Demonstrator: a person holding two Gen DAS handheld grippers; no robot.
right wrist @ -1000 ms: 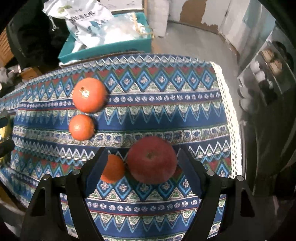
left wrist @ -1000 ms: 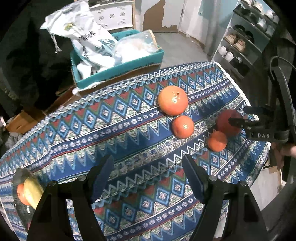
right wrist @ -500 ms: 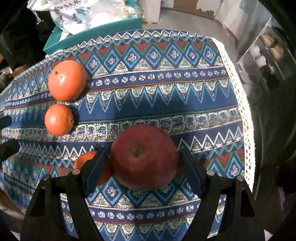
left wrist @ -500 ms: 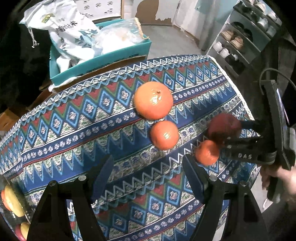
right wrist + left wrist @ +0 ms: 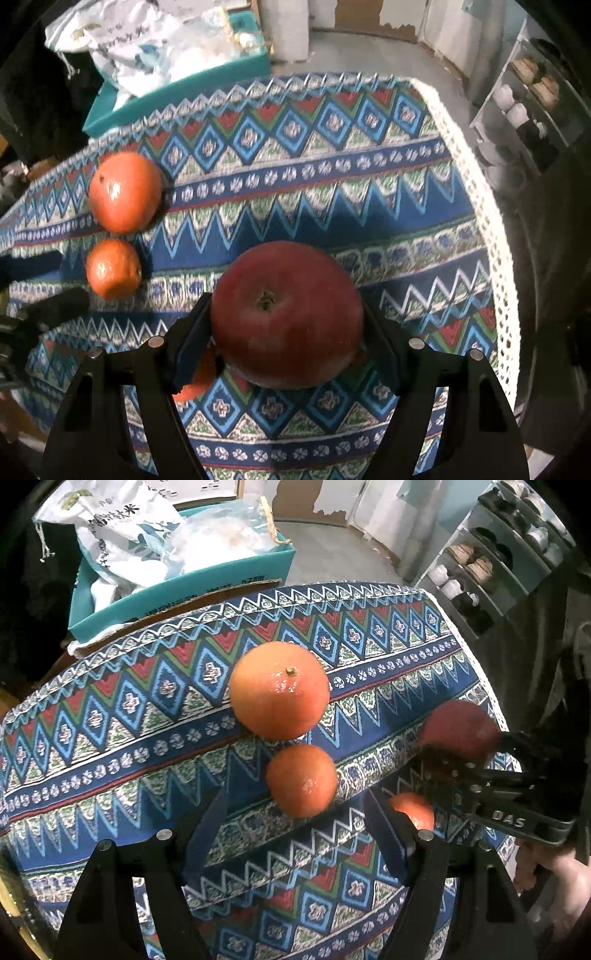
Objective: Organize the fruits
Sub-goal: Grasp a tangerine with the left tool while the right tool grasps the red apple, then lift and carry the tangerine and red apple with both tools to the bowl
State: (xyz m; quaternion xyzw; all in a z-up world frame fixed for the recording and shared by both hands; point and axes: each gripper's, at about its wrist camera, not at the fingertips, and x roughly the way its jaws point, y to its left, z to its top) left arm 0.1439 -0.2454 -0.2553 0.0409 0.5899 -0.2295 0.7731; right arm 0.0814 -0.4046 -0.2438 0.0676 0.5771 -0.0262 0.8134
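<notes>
right tool point(image 5: 288, 321): clamped on red apple point(image 5: 286, 314) | left tool point(image 5: 295, 812): wide open, empty, near mid orange point(image 5: 301, 780) | lift apple straight, keep squeeze gentle

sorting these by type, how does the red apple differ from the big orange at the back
The red apple is deep red with a sunken stem pit; the big orange is bright orange with a small stem nub. The red apple sits between the fingers of the right gripper; the big orange lies free on the tablecloth, in no gripper. Both are round, whole fruit.
</notes>
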